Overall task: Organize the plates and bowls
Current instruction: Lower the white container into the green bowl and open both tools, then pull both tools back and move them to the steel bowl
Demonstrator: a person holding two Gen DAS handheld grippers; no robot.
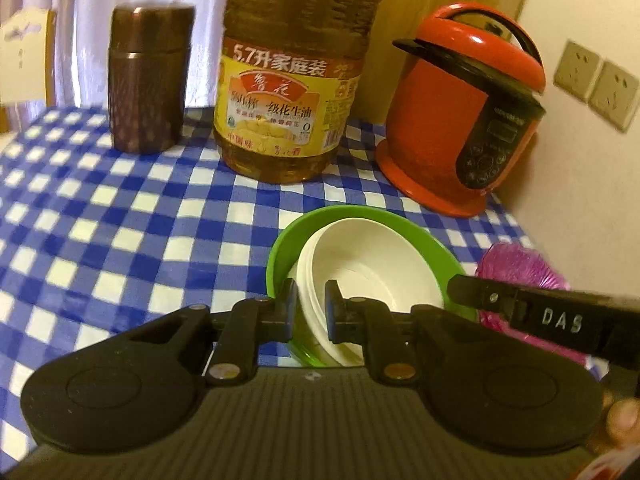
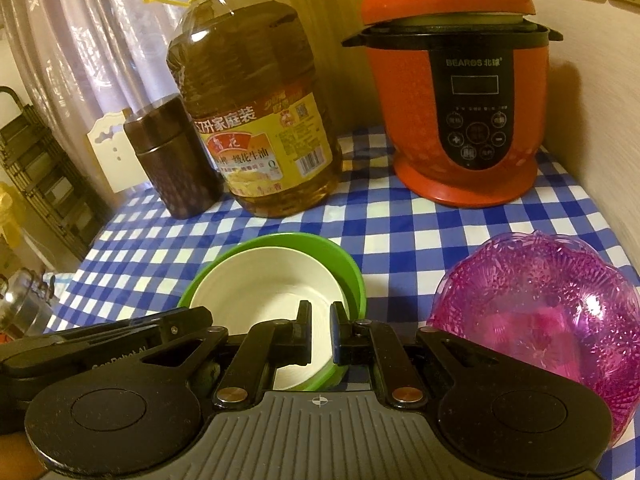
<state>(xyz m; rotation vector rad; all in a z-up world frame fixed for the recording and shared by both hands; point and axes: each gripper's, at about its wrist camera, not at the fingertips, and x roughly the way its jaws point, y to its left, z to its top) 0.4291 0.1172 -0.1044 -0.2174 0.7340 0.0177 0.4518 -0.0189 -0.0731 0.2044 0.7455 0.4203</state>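
A green bowl (image 1: 360,214) (image 2: 304,240) rests on the blue-checked cloth with tilted white bowls (image 1: 376,256) (image 2: 264,280) nested inside. My left gripper (image 1: 313,308) is shut on the near rim of the white bowls, which shows between its pads. In the right wrist view it (image 2: 196,320) reaches in from the left. My right gripper (image 2: 322,332) is shut, its tips over the bowls by the green bowl's right wall. From the left wrist view its tip (image 1: 454,288) meets that rim; whether it pinches it I cannot tell. A purple glass bowl (image 2: 536,308) (image 1: 516,260) sits to the right.
Behind the bowls stand a big oil bottle (image 1: 284,92) (image 2: 256,120), a brown canister (image 1: 146,80) (image 2: 176,160) and a red electric cooker (image 1: 460,112) (image 2: 460,92). A wall with sockets (image 1: 596,80) closes the right side. A curtain hangs at the back.
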